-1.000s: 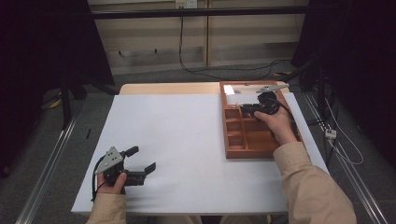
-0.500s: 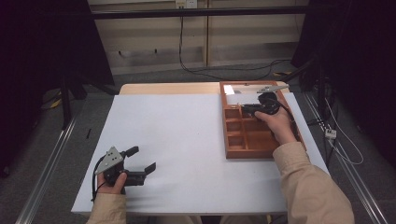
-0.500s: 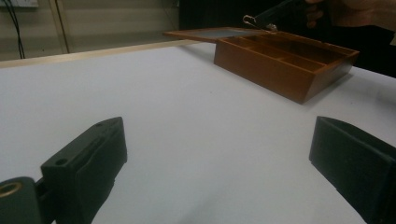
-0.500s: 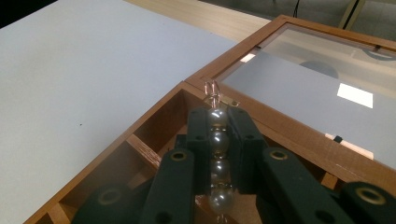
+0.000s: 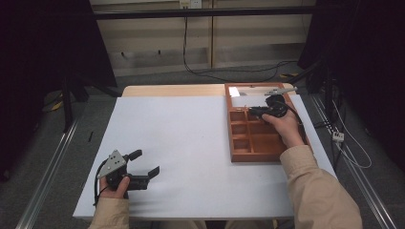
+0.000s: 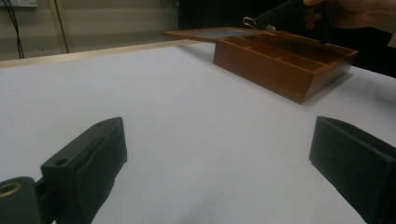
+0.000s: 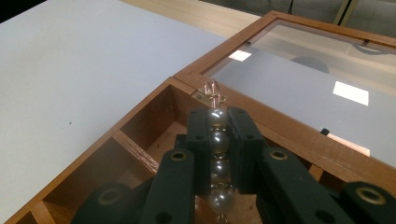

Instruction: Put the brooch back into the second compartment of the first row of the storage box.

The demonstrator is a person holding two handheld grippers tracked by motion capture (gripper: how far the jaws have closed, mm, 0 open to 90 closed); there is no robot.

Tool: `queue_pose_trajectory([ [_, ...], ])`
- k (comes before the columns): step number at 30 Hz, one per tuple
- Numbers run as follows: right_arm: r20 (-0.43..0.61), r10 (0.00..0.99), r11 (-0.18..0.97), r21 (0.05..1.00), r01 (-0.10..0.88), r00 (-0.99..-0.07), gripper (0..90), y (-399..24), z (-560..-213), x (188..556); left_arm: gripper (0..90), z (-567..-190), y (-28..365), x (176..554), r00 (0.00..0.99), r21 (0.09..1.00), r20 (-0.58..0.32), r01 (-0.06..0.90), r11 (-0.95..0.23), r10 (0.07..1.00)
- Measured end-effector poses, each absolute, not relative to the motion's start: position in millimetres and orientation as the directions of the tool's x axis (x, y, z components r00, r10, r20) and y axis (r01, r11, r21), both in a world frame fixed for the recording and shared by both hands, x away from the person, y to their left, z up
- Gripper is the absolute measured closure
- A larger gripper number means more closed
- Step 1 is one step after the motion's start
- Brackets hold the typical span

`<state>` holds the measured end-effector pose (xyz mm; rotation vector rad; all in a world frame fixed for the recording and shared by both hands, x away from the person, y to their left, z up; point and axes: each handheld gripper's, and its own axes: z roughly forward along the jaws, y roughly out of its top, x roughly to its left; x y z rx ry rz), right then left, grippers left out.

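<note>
Right gripper (image 7: 218, 122) clamps a pearl string over the box; left gripper (image 5: 146, 164) idle, jaws wide apart.

Pearl piece (image 7: 217, 140) sits pinched between the right jaws, its long axis running along them, a small gold clasp or hook (image 7: 212, 88) poking past the tips. It hangs over the far-left compartments of the wooden compartment box (image 5: 253, 151), near the hinge of the glass lid (image 7: 303, 70), which lies folded flat behind the box. Likely next move is straight down into a compartment; which one cannot be told. The right hand (image 5: 286, 129) is the near one; the left gripper rests well apart on the white table (image 5: 191, 143), holding nothing. The lower end of the string is cut off by the gripper body, so its full length is unknown; compartment floors look bare but are partly hidden.
</note>
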<state>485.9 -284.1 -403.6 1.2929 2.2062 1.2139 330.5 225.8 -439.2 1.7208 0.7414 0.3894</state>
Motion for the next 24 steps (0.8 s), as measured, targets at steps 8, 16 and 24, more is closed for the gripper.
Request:
queue_pose_trajectory([
  [8,0.143,0.829,0.233,0.791,0.566,-0.541,80.2,-286.7,-405.7,487.0,4.0,-439.2,225.9,330.5,0.745,0.952,-0.120,0.274,-0.137,0.656],
  [16,0.143,0.833,0.229,0.790,0.568,-0.534,80.2,-289.8,-406.7,487.4,4.0,-439.3,225.8,330.5,0.745,0.952,-0.120,0.275,-0.137,0.657],
  [24,0.138,0.838,0.229,0.788,0.571,-0.527,80.1,-291.7,-408.5,488.4,4.0,-439.3,226.3,330.7,0.746,0.950,-0.112,0.274,-0.148,0.656],
])
